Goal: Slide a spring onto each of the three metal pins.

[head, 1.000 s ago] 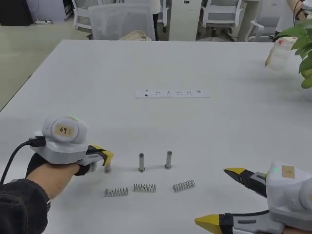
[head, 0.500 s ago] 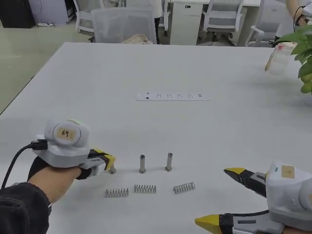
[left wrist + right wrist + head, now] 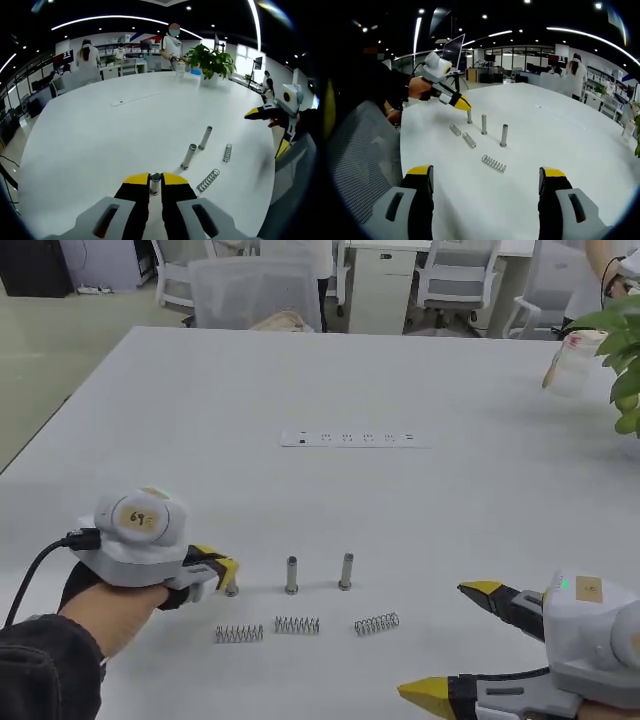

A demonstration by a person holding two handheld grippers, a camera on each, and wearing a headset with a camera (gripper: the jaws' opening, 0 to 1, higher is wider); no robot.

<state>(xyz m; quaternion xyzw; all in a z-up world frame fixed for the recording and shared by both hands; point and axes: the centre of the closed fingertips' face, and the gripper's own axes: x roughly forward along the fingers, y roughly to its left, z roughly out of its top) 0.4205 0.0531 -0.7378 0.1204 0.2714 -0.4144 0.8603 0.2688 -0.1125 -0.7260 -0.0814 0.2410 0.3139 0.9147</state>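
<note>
Springs: three short coiled grey metal springs lie flat in a near row on the white table (image 3: pixel 420 510) — left spring (image 3: pixel 238 634), middle spring (image 3: pixel 297 625), right spring (image 3: pixel 377 623) — each apart from its neighbours and all off the pins.
Pins: three short grey metal pins stand upright in a row just beyond the springs. The middle pin (image 3: pixel 291 575) and right pin (image 3: pixel 346 571) stand free, and the left pin (image 3: pixel 231 589) sits between yellow jaw tips.
Left gripper (image 3: pixel 227 576): a white hand-held gripper with yellow-and-black jaws, at the left end of the pin row and clenched on the left pin. In the left gripper view (image 3: pixel 155 179) the pin's top (image 3: pixel 155 183) shows between the two tips.
Right gripper (image 3: pixel 435 640): the matching gripper, near and to the right of the springs, with its jaws spread wide and grasping nothing.
Far side: a flat white power strip (image 3: pixel 355 439) lies mid-table, and a green leafy plant (image 3: pixel 625 340) is at the far right edge.
</note>
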